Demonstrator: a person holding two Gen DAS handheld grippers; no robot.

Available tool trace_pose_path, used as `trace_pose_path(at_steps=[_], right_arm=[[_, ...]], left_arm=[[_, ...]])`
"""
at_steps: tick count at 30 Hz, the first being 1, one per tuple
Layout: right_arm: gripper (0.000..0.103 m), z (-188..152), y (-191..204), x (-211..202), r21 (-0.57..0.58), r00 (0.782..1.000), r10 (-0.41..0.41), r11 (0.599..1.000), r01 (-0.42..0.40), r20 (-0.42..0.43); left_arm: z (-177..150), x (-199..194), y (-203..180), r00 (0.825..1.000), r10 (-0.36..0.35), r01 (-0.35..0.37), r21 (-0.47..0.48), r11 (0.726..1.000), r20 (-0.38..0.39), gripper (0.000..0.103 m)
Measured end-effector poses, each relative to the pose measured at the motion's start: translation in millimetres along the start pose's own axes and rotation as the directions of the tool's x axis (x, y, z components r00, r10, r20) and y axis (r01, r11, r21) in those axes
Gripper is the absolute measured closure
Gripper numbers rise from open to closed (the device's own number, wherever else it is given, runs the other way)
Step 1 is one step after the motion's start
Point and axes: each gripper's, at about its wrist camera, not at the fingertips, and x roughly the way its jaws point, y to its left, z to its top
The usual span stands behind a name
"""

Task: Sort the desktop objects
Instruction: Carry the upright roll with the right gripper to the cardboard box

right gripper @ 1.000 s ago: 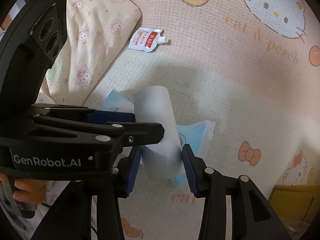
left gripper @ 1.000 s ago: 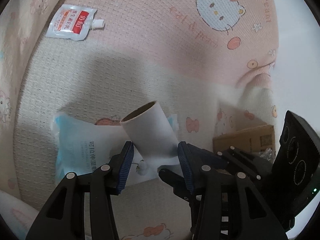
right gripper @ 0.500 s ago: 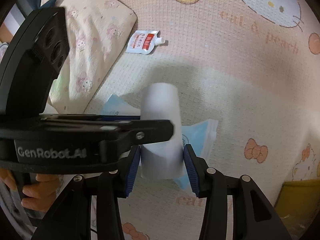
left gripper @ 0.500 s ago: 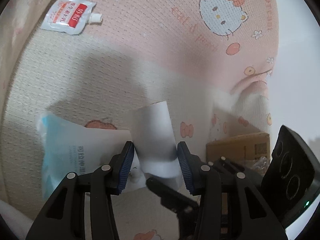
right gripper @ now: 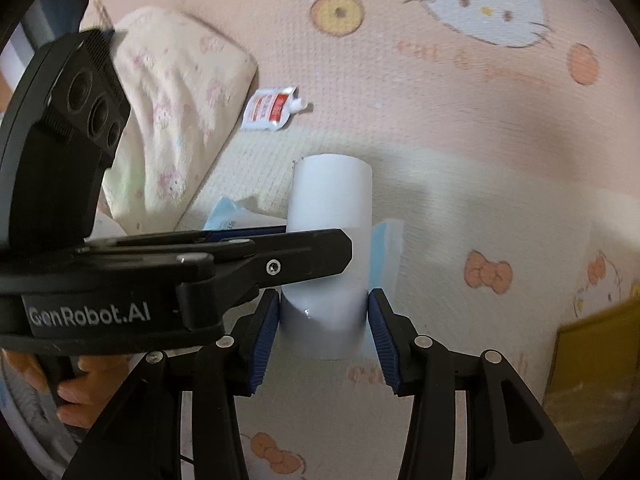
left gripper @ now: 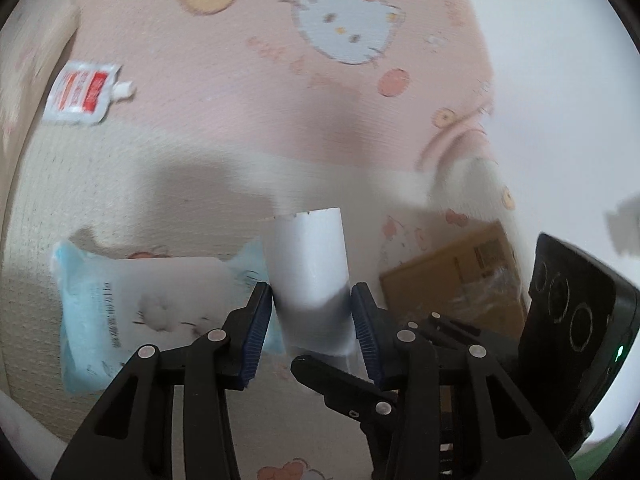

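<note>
A white paper tube hangs above the mat, gripped from two sides. My left gripper has it between its blue pads, which touch both sides while the jaws are closing. My right gripper is shut on the tube's near end. In the right wrist view a left finger crosses in front of the tube. In the left wrist view a right finger reaches in from below. A blue-and-white wipes pack lies flat under the tube.
A red-and-white spouted pouch lies at the far left on the pink cartoon-cat mat. A cardboard box sits at the right. A printed pillow lies at the left. A hand holds the left gripper's handle.
Both grippers have risen with the tube, and it has swung from leaning left to nearly straight along the fingers. The wipes pack stayed on the mat.
</note>
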Motion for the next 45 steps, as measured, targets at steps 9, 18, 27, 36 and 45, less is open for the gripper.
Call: trace_pose_path(at_steps=[9, 18, 27, 36, 45], right_arm=[[0.060, -31, -7, -35, 0.022, 0.997, -0.061, 0.998, 0.060, 0.055], [0.060, -36, -29, -101, 0.054, 0.971, -0.145, 0.989, 0.137, 0.191], [0.060, -34, -57, -154, 0.102, 0.930, -0.231, 0.972, 0.210, 0.285], [0.060, -44, -90, -198, 0.158, 0.899, -0.305, 0.951, 0.267, 0.316], [0.060, -52, -134, -221, 0.219, 0.899, -0.333, 0.935, 0.278, 0.283]], left_arm=[[-27, -3, -58, 1.000, 0.000, -0.006, 0.176, 0.984, 0.031, 0.058], [-13, -12, -121, 0.994, -0.074, 0.055, 0.224, 0.973, 0.079, 0.058], [3, 0, -179, 0.990, -0.128, 0.108, 0.280, 0.954, 0.054, 0.059], [12, 18, -240, 0.988, -0.154, 0.140, 0.333, 0.932, 0.017, 0.059], [22, 51, -290, 0.996, -0.074, 0.087, 0.343, 0.935, -0.050, 0.059]])
